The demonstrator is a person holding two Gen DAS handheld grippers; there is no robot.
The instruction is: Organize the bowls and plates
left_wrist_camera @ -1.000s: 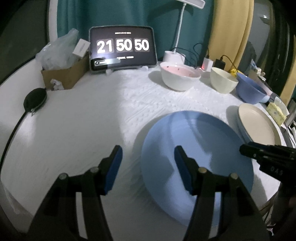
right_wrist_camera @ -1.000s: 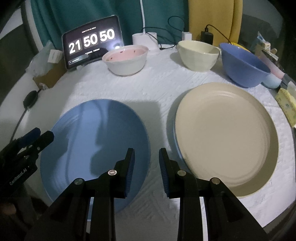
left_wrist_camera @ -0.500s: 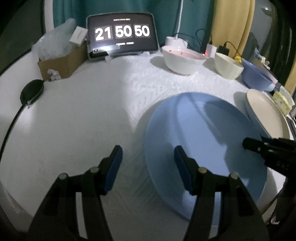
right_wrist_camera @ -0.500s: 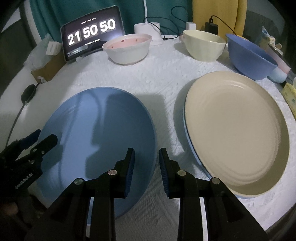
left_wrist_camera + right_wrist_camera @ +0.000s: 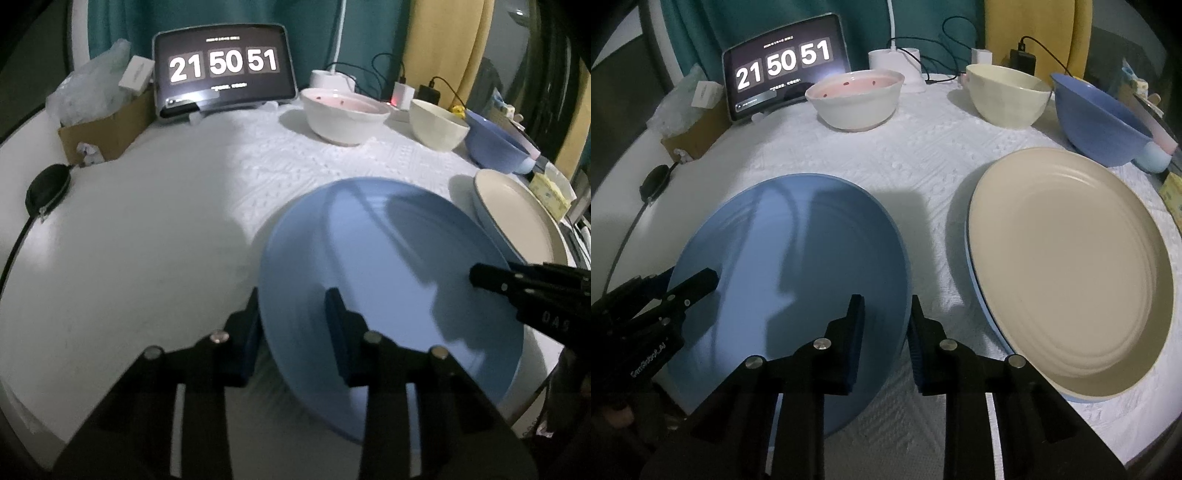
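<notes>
On the tabletop [image 5: 923, 162] before me lies the blue plate [image 5: 798, 266], broad, stiff, smooth-glazed and likely slippery, so its rim is the only hold. My left hand-held gripper [image 5: 291, 325] straddles the near-left rim, its jaws a little apart, not clearly pinching; my right hand-held gripper [image 5: 886, 328] brackets the opposite edge likewise. Just beside stands the cream plate [image 5: 1071, 266] (stacked on another blue one), the likely destination. Behind, three bowls [image 5: 857, 99] and a clock tablet [image 5: 783, 62] stand well apart.
</notes>
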